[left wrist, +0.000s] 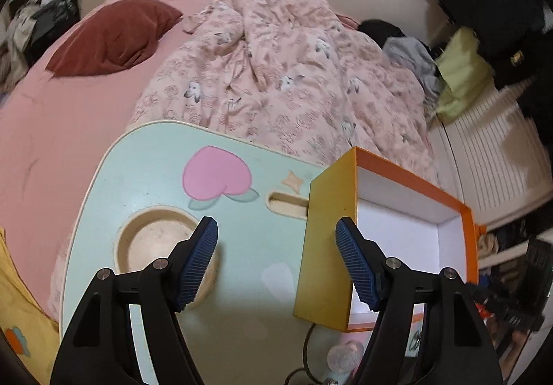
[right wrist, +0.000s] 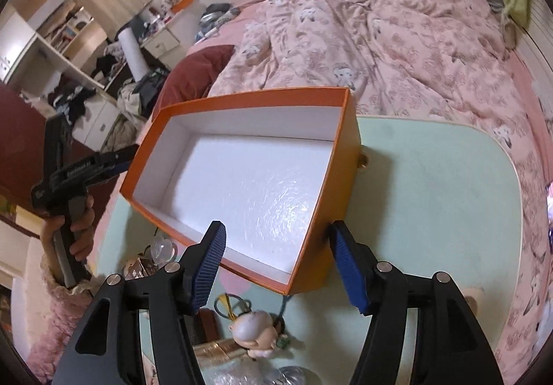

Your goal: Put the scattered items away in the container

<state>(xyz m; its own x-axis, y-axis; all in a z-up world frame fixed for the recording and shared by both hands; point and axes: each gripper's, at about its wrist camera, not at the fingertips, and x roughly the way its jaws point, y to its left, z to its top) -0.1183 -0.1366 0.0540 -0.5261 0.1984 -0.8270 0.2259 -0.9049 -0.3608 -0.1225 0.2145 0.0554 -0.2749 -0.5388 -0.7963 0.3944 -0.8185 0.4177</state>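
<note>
An orange box [left wrist: 328,246] with a white inside stands open and empty on a mint lap table [left wrist: 138,177]. My left gripper [left wrist: 280,267] is open; the box's left wall lies between its fingers, the right one over the box's rim, and the pads do not press it. My right gripper [right wrist: 278,267] is open astride the near right corner of the box [right wrist: 249,191], one finger over the white floor, one outside the wall. Small items lie in front of the box: a little doll figure [right wrist: 255,329], a hair tie [right wrist: 228,307], a clear plastic piece [right wrist: 162,248].
The table [right wrist: 432,195] rests on a bed with a pink floral duvet [left wrist: 276,74] and a dark red pillow [left wrist: 114,39]. A round cup recess [left wrist: 155,240] and a slot [left wrist: 287,203] are cut in the tabletop. A hand [right wrist: 81,226] holds the left gripper's handle. Cluttered shelves [right wrist: 69,39] stand behind.
</note>
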